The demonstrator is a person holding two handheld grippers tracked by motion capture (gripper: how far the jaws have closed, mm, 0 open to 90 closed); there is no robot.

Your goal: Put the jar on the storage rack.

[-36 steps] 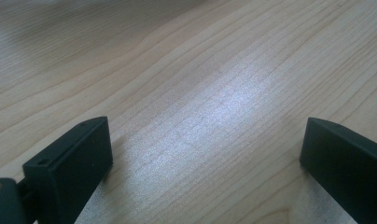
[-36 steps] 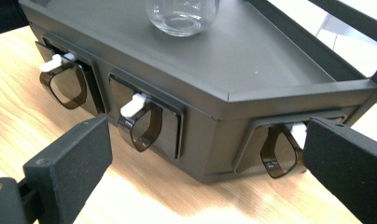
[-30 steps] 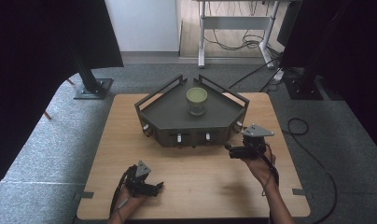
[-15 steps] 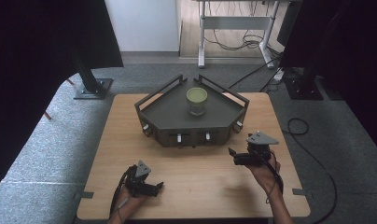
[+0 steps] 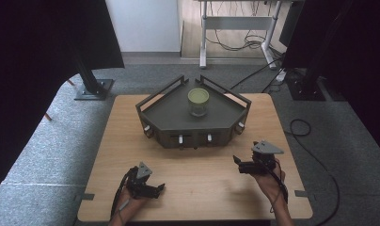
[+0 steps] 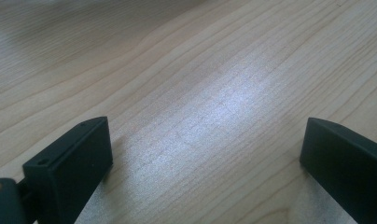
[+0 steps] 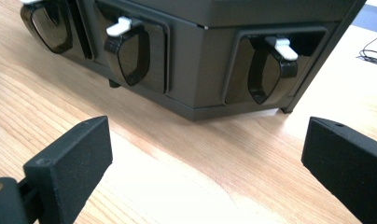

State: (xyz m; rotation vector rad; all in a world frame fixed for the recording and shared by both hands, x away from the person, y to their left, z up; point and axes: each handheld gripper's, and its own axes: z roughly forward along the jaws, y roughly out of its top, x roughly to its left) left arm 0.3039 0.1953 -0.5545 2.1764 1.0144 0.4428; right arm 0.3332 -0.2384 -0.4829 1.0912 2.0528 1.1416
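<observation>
A dark angular stand (image 5: 167,115) with railed edges sits at the back middle of the wooden table (image 5: 211,188). On it stands a pale green jar (image 5: 198,101). My right gripper (image 5: 237,164) hovers in front of the stand's right corner, held by a hand, jaws pointing left. In the right gripper view it (image 7: 205,140) is open and empty, facing the stand's front panels with black loop handles (image 7: 130,51) (image 7: 270,65) topped by white tabs. My left gripper (image 5: 159,188) rests near the front edge; in the left gripper view it (image 6: 203,140) is open over bare wood.
Grey carpet surrounds the table. Black curtains hang at both sides, with a stand base (image 5: 91,87) at the back left. A desk frame (image 5: 235,23) and cables (image 5: 301,127) lie beyond and to the right. Bare wood lies between the two grippers.
My right gripper has drawn back from the stand toward the table's front edge and slightly right. The left gripper has stayed put.
</observation>
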